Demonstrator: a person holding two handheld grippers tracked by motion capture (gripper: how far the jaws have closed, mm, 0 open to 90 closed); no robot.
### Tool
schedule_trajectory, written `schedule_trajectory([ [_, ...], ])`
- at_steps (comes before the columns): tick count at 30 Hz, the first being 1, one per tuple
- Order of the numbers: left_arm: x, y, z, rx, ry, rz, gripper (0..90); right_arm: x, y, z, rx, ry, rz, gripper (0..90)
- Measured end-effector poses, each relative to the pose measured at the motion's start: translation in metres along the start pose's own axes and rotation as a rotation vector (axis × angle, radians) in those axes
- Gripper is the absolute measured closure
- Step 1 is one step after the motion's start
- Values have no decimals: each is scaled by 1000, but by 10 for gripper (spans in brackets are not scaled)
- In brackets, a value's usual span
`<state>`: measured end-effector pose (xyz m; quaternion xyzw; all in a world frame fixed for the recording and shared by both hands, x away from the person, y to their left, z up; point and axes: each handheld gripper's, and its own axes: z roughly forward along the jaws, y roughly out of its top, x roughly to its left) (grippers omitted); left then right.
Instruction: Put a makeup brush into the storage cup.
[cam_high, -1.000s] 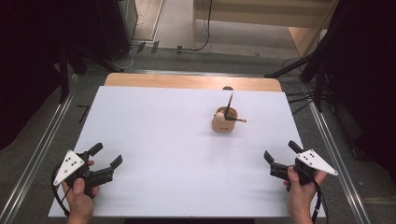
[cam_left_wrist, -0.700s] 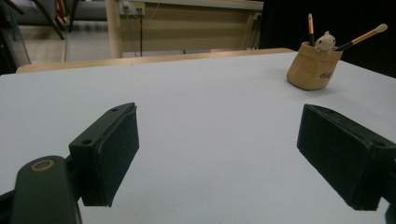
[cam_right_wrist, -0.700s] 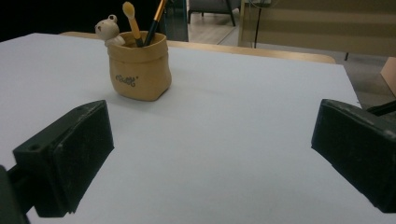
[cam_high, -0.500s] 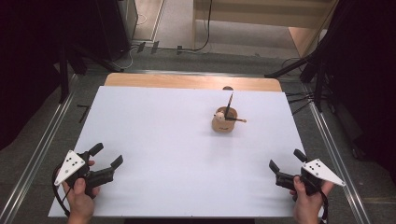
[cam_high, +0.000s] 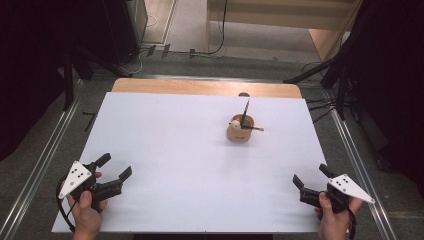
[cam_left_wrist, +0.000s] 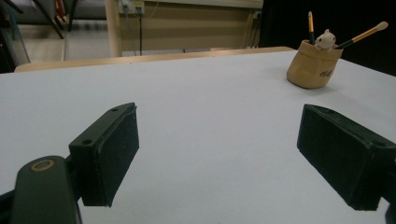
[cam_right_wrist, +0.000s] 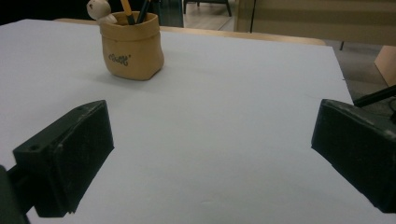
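On the white table sheet (cam_high: 200, 150), right of centre toward the far edge: small tan soft-sided pouch-style pen pot (cam_high: 240, 131), upright. Holds a dark pencil (cam_high: 244, 113) standing near vertical, a yellow-handled brush (cam_left_wrist: 362, 35) leaning out sideways, and a small white figurine (cam_left_wrist: 324, 38) at the rim. Dark script on the pot front (cam_right_wrist: 119, 58), too blurred to read. Pencil top cut off in right gripper view. Left gripper (cam_high: 114, 169) near-left corner, right gripper (cam_high: 310, 176) near-right corner; both held with jaws spread wide, nothing between them, well apart from the pot
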<state>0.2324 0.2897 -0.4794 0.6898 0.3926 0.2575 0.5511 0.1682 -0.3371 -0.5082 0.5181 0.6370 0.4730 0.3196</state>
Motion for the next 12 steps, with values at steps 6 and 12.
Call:
schedule_trajectory([
  [6, 0, 0, 0, 0, -1, 3, 129, -2, -1, 1, -1, 0, 10, 0],
  [12, 0, 0, 0, 1, -1, 4, 129, -1, -1, 1, -6, 3, 5, 0],
])
